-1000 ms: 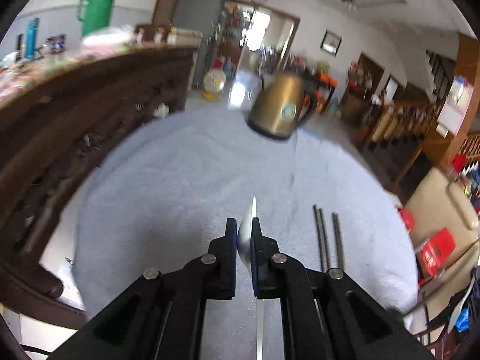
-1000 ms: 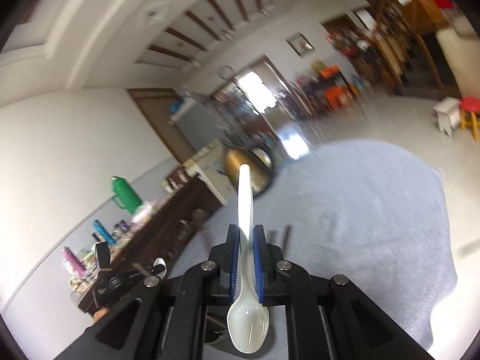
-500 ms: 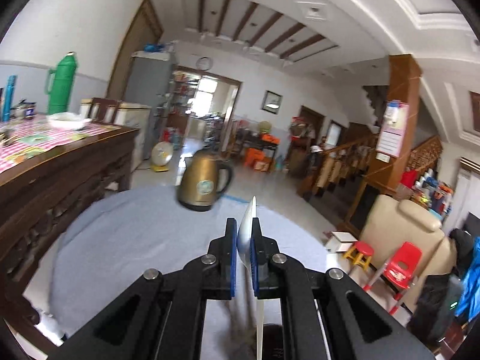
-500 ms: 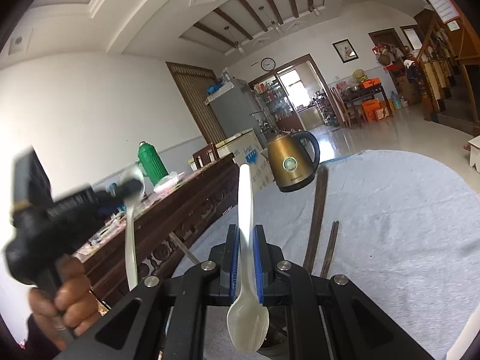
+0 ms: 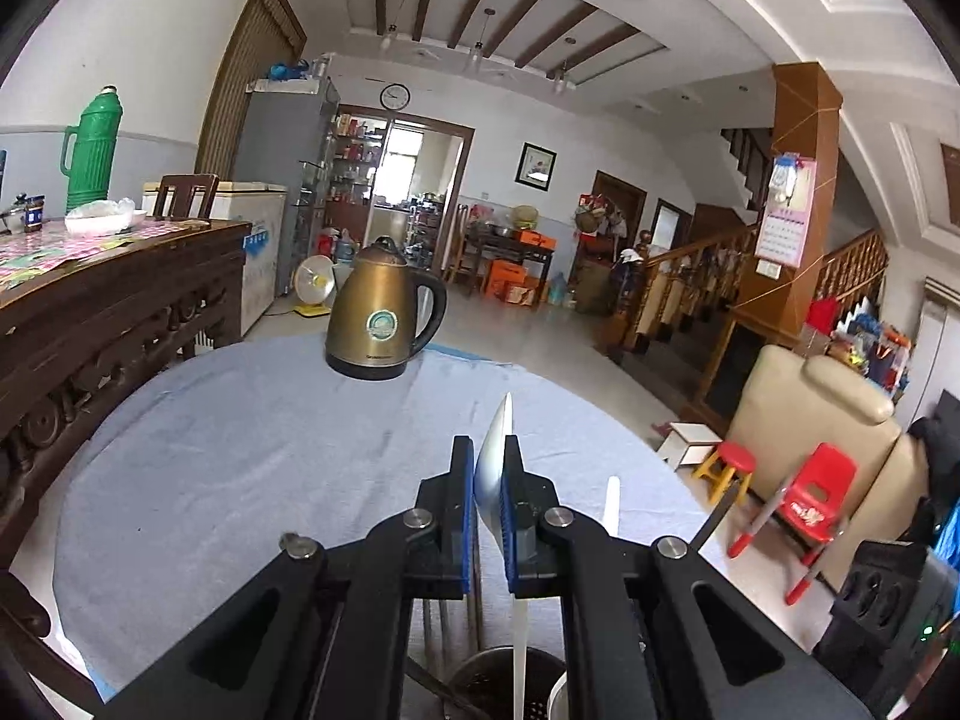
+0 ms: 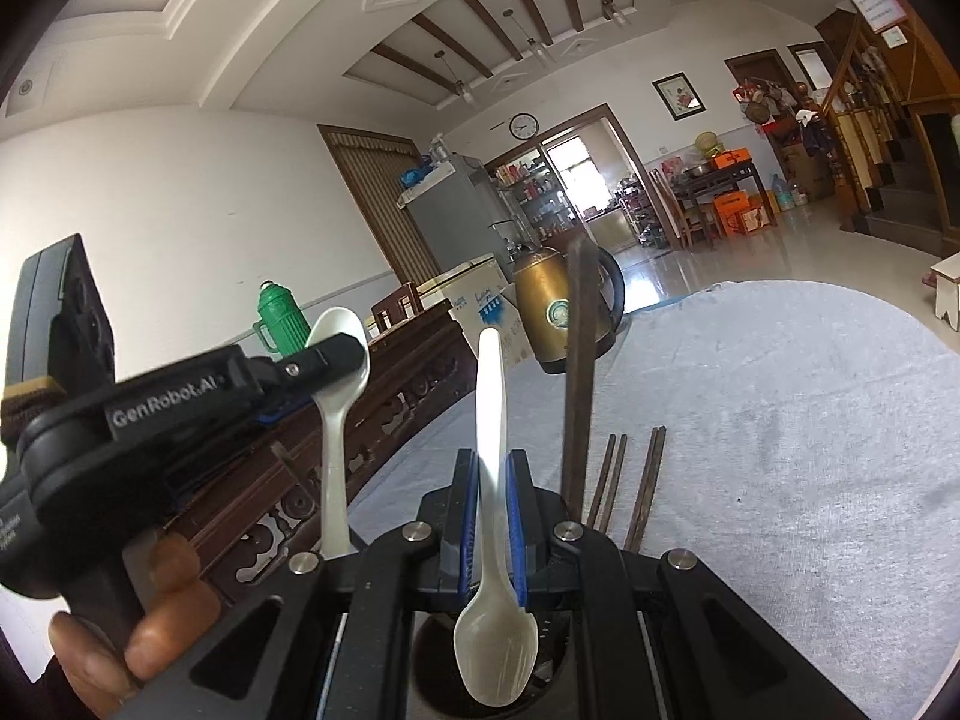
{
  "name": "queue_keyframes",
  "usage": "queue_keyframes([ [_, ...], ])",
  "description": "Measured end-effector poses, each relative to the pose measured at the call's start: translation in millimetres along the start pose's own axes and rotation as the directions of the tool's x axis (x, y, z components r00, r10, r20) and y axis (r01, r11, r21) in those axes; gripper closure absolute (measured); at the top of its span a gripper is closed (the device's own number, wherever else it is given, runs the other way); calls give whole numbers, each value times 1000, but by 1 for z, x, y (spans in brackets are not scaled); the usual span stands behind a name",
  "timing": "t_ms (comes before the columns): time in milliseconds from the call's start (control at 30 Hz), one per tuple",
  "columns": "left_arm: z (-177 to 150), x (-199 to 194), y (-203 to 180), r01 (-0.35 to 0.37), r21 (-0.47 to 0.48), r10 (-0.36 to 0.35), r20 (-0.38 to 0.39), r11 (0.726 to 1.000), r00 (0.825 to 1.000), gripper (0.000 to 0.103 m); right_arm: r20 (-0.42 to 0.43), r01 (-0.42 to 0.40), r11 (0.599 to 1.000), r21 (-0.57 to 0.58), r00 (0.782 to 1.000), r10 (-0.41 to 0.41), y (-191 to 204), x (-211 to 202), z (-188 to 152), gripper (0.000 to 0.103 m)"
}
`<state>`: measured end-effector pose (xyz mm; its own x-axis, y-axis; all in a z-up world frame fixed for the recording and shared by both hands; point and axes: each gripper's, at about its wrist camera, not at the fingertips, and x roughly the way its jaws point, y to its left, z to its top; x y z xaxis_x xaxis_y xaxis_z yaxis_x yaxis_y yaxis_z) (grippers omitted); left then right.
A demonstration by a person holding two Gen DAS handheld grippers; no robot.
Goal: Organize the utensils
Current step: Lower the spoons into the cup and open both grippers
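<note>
The left gripper (image 6: 336,360), carried in a hand (image 6: 120,630) at the left edge of the right wrist view, is clamped on the bowl of a white spoon (image 6: 335,420) with the handle hanging down. The right gripper (image 6: 492,516) is clamped on the handle of a second white spoon (image 6: 495,648), bowl nearest the camera above a dark perforated holder (image 5: 498,684). To the right, loose chopsticks (image 6: 645,486) lie on the blue-grey tablecloth (image 6: 780,450); a brass kettle (image 6: 543,318) stands at the far edge.
</note>
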<state>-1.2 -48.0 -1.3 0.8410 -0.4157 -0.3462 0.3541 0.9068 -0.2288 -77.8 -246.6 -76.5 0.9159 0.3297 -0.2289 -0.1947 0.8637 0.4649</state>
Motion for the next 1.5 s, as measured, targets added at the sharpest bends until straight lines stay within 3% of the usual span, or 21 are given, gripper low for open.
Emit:
queue_keyframes([
  [267, -12, 5, -7, -23, 52, 22, 22, 998, 1000, 95, 5, 17, 999, -50, 1000, -17, 2, 3, -8, 92],
  [600, -26, 13, 3, -7, 42, 7, -2, 999, 1000, 95, 13, 32, 998, -48, 999, -31, -6, -8, -5, 91],
  [1000, -21, 9, 3, 51, 36, -51, 6, 998, 999, 95, 166, 88, 996, -7, 982, -86, -15, -66, 28, 91],
  [1367, -12, -2, 8, 67, 3, -67, 20, 998, 998, 95, 189, 111, 992, 59, 974, -121, -33, -85, 38, 91],
  [1400, -11, -7, 10, 63, 1, -63, 27, 998, 998, 94, 190, 113, 992, 61, 974, -123, -36, -87, 38, 91],
  [1467, -7, -21, 12, 45, 12, -45, 46, 999, 998, 81, 186, 123, 990, 76, 973, -135, -40, -89, 39, 91],
  [1500, -6, -28, 14, 38, 17, -39, 57, 999, 998, 62, 177, 135, 987, 90, 973, -149, -45, -90, 38, 91],
])
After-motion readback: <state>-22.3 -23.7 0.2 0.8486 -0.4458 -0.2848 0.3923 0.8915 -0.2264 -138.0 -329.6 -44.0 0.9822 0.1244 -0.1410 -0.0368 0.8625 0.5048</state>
